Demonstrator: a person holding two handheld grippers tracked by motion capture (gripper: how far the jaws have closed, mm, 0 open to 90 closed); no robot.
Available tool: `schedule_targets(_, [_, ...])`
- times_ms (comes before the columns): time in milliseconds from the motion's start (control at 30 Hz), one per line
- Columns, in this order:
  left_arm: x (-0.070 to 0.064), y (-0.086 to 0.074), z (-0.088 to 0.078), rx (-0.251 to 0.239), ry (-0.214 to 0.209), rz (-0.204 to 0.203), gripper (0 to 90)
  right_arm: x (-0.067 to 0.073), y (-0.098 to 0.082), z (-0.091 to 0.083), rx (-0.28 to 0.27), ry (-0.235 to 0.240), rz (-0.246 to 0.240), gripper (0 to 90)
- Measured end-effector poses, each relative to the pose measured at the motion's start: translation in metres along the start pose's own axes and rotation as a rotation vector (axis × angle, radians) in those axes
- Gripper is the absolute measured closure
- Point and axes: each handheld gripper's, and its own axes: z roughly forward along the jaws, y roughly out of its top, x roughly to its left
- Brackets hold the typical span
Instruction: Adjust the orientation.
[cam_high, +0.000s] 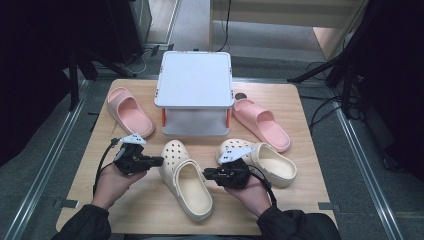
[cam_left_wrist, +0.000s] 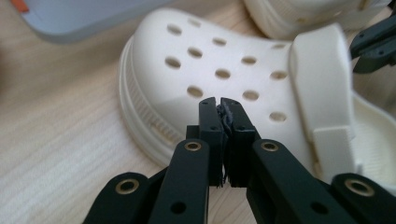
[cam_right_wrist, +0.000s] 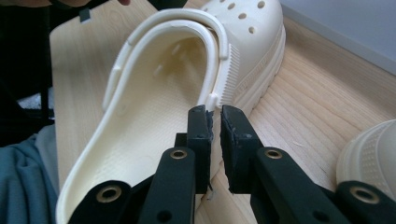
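Note:
Two cream clogs lie at the front of the wooden table (cam_high: 145, 210). The nearer clog (cam_high: 186, 186) (cam_left_wrist: 219, 60) (cam_right_wrist: 154, 102) points its holed toe away from me. My left gripper (cam_high: 161, 160) (cam_left_wrist: 219, 100) is shut with nothing between its pads, its tips close to the left side of that clog's toe. My right gripper (cam_high: 204, 173) (cam_right_wrist: 214, 112) comes in from the clog's right side, by the strap's pivot. Its jaws stand a narrow gap apart and hold nothing. The second clog (cam_high: 270, 162) (cam_right_wrist: 373, 154) lies behind my right hand.
A white two-level stand (cam_high: 194, 80) (cam_left_wrist: 84, 18) sits at the middle back of the table. One pink slipper (cam_high: 128, 111) lies to its left and another (cam_high: 261, 123) to its right. Dark stands and cables ring the table.

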Motion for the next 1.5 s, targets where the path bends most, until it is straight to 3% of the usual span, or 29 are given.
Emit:
schedule_targets(233, [0.004, -0.011, 0.007, 0.034, -0.008, -0.030, 88.1, -0.004, 0.005, 0.008, 0.014, 0.015, 0.012, 84.0])
schedule_targets(500, [0.008, -0.010, 0.010, 0.001, -0.005, -0.047, 88.3, 0.001, 0.006, 0.011, 0.028, 0.037, 0.004, 84.4])
schedule_targets(967, [0.014, 0.007, 0.027, -0.018, -0.016, -0.044, 87.5, 0.015, 0.002, 0.009, 0.013, -0.012, 0.022, 78.1])
schedule_targets(1100, [0.015, 0.013, 0.032, -0.015, -0.038, -0.045, 87.3, 0.022, 0.000, 0.007, -0.010, -0.036, 0.028, 78.0])
schedule_targets(1333, [0.019, 0.018, 0.030, 0.006, -0.042, -0.041, 78.5, 0.023, -0.002, 0.006, -0.016, -0.043, 0.034, 75.9])
schedule_targets(1400, [0.020, 0.021, 0.022, 0.000, -0.053, -0.054, 74.6, 0.022, -0.001, 0.002, -0.033, -0.043, 0.043, 70.1])
schedule_targets(1500, [0.018, 0.027, 0.013, -0.011, -0.051, -0.042, 71.4, 0.021, -0.001, 0.000, -0.036, -0.034, 0.058, 63.9])
